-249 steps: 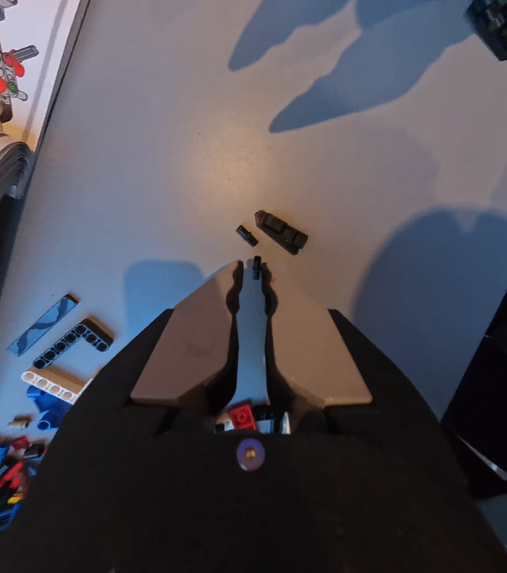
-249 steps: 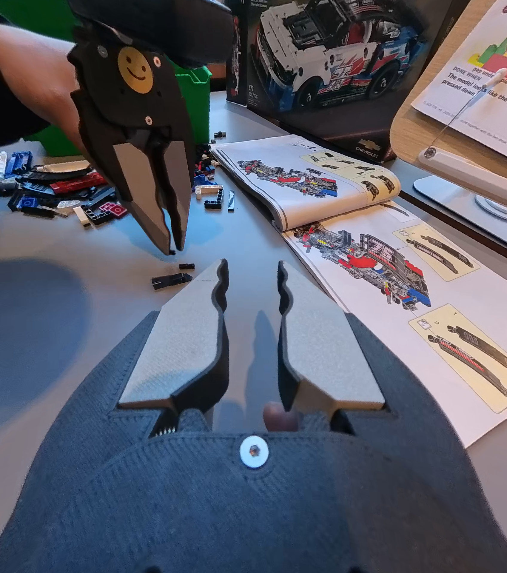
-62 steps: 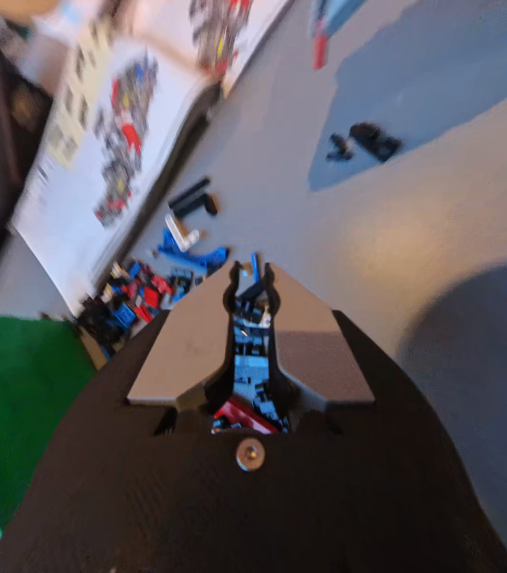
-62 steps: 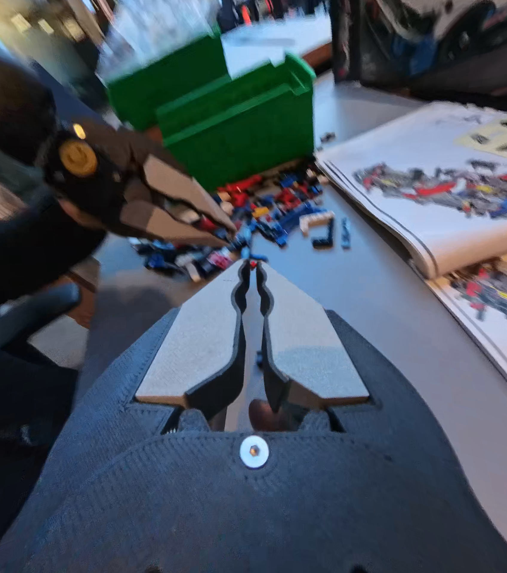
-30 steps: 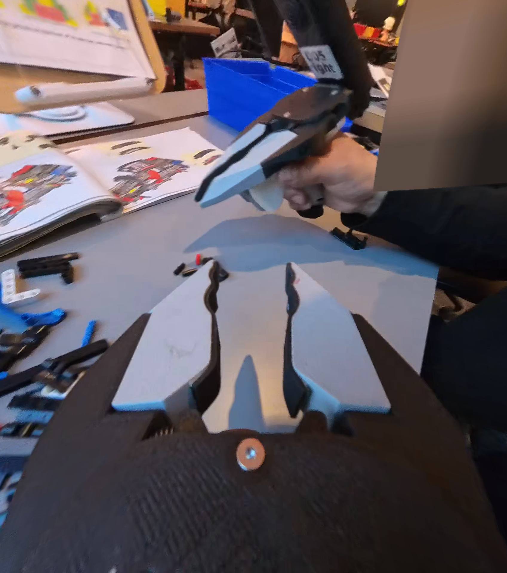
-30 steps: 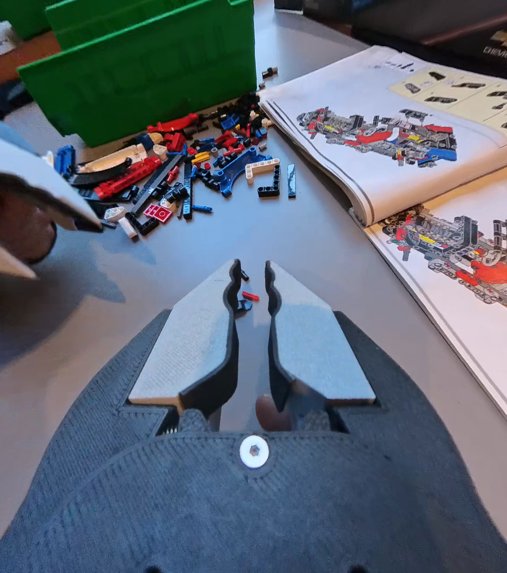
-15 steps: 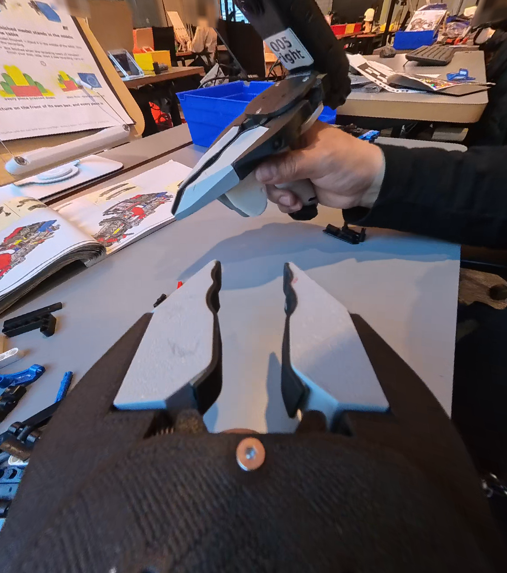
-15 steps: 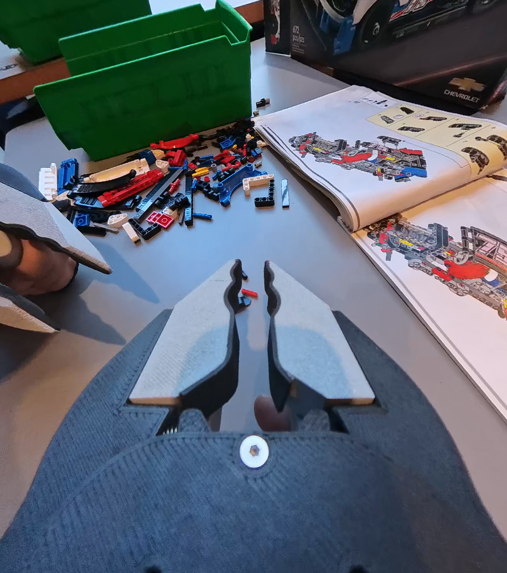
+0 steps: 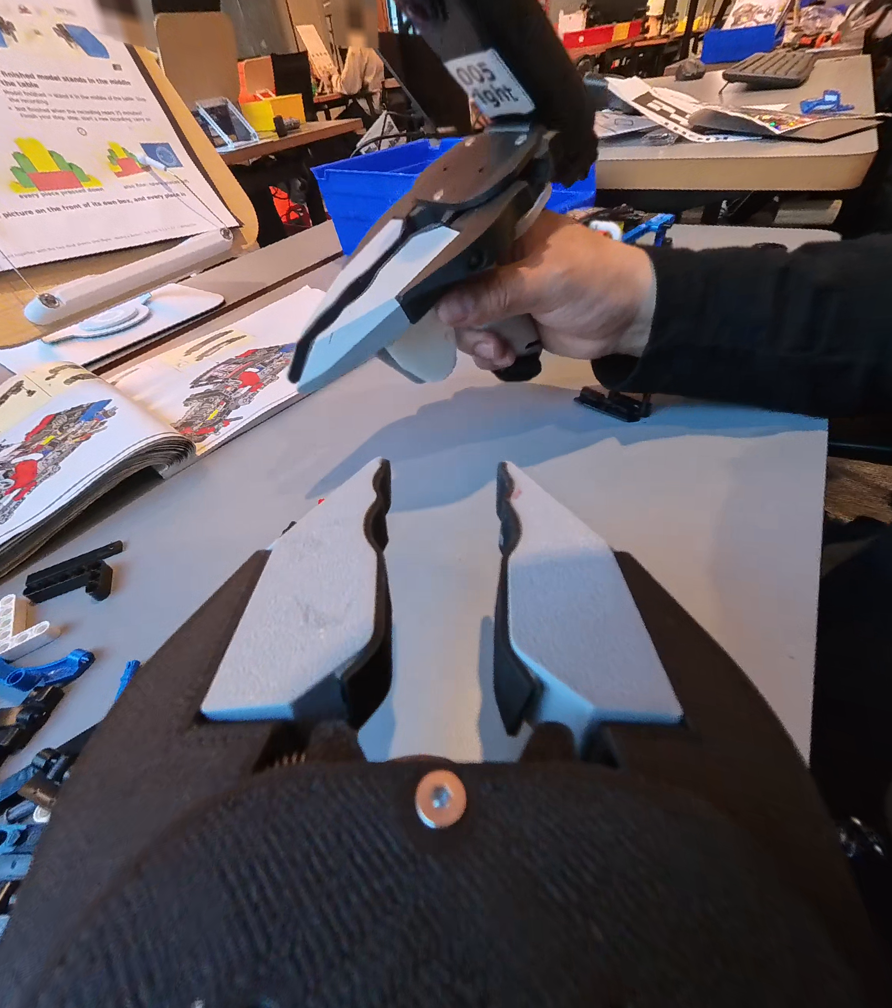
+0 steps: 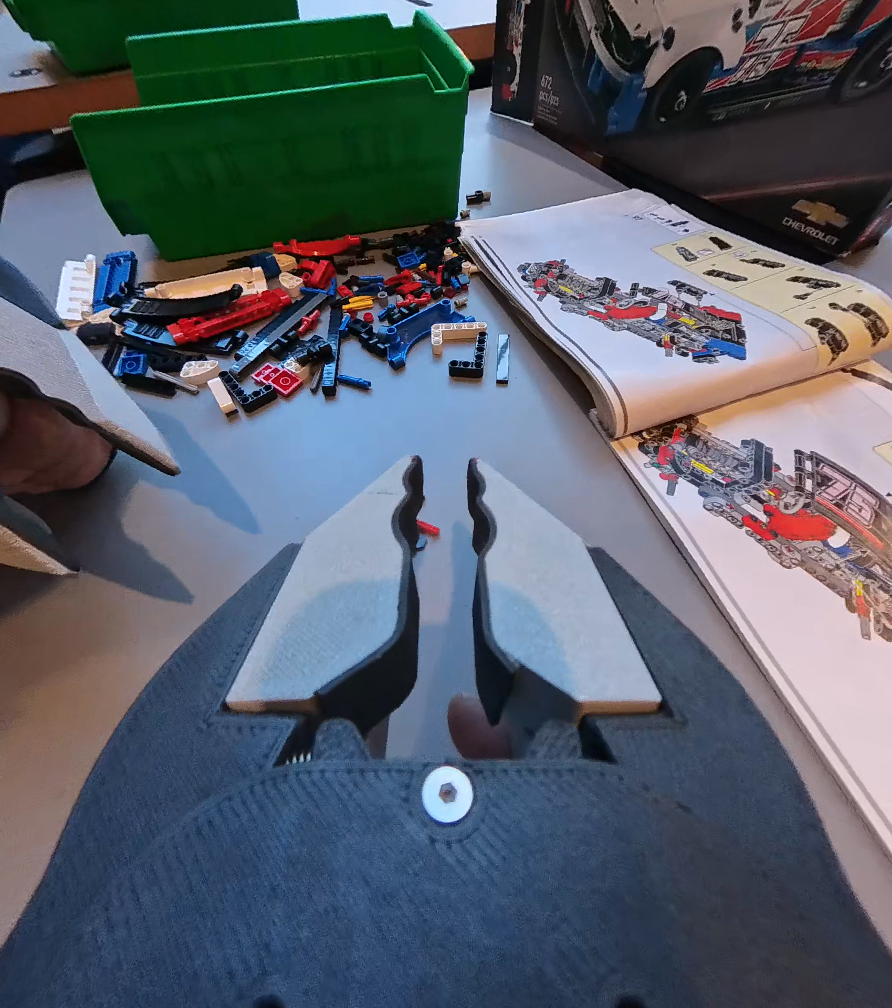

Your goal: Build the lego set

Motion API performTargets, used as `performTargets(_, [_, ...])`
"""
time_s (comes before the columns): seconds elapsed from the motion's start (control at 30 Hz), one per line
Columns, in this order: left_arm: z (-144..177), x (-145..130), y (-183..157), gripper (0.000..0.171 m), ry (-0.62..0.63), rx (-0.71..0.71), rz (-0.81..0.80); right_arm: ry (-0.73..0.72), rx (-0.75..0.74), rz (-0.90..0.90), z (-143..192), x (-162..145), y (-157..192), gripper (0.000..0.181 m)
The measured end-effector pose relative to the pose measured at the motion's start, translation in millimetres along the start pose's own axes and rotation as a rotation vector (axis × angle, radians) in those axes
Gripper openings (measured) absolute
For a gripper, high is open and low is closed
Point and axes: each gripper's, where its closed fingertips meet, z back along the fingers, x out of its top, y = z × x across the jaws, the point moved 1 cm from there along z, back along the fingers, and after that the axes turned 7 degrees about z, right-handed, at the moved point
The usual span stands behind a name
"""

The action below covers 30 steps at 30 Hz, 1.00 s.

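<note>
My left gripper [image 9: 443, 472] is open and empty, low over the grey table [image 9: 651, 518]. My right gripper [image 10: 444, 466] is empty, its jaws a narrow gap apart, above a small red pin [image 10: 427, 526] and a tiny black piece [image 10: 420, 542] on the table. In the left wrist view the right gripper [image 9: 323, 360] shows farther off, held in a hand. The left gripper [image 10: 51, 382] shows at the left edge of the right wrist view. A pile of loose lego pieces [image 10: 296, 316] lies beyond, with a black L beam [image 9: 72, 578] and a white L beam [image 9: 18, 627].
An open instruction booklet [image 10: 678, 305] lies right of the pile. A green bin [image 10: 280, 153] and the set's box [image 10: 732, 82] stand at the back. A small black assembly [image 9: 615, 403] sits near the table edge. A blue bin [image 9: 378, 185] and a sheet stand [image 9: 78, 163] stand behind. The small red pin [image 10: 427, 526] lies around 7 cm away from my right fingertips. From the right gripper's tips to the black L beam [image 9: 72, 578] is close to 15 cm. It is also in sight in the right wrist view [image 10: 477, 354].
My left gripper has opened, swung away from the pile and now faces the right gripper. My right gripper's jaws have parted slightly, and it stays over the red pin.
</note>
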Motion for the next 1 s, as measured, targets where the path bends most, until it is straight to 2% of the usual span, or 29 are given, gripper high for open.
performTargets(0.5, [-3,4,-2,0.038,-0.027,-0.045,0.014,-0.036,0.046,-0.003,-4,-6,4,0.019])
performTargets(0.7, [-3,5,-6,0.039,-0.034,-0.072,-0.001,-0.188,0.029,0.052,9,20,5,0.024])
performTargets(0.83, [-3,6,-7,0.04,-0.04,-0.081,0.002,-0.069,0.072,-0.019,-4,-3,5,0.025])
performTargets(1.0, [-3,6,-8,0.04,-0.043,-0.077,-0.014,-0.05,0.048,0.006,-8,-6,6,0.021])
